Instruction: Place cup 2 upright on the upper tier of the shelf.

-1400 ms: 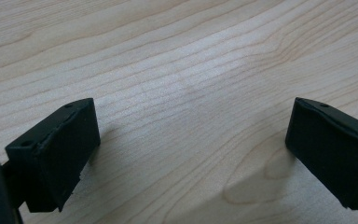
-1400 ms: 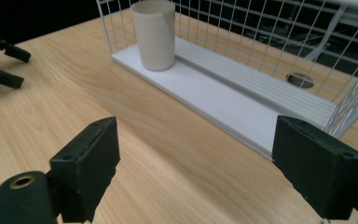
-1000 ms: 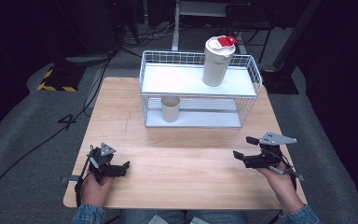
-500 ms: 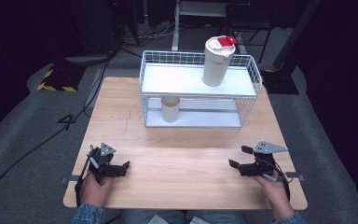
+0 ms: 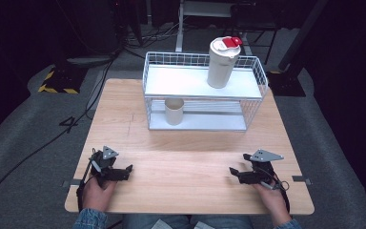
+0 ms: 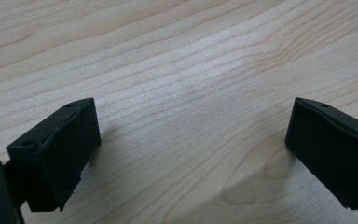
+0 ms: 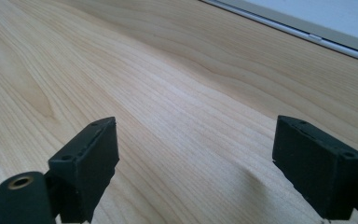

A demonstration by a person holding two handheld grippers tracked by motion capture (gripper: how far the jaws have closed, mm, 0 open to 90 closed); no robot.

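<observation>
The left gripper lies low over the near left corner of the table, held in a hand with a denim cuff. In the left gripper view its two blocky black jaws stand wide apart, with bare wood grain between them (nothing is gripped). The right gripper sits at the near right corner, its grey three-cornered plate on top. Its square-edged, matte jaws also stand wide in its own view, again with bare wood between them. Both point inward across the pale, fine-lined tabletop, well apart from each other.

The nearest object is a plain beige cylindrical cup, upright on the lower tier of a white wire rack at the far side of the table, well away from both grippers. On the rack's flat white upper shelf, toward its right end, stands a tall, smooth white canister with a red lid piece. Grey carpet and dark cables lie beyond.
</observation>
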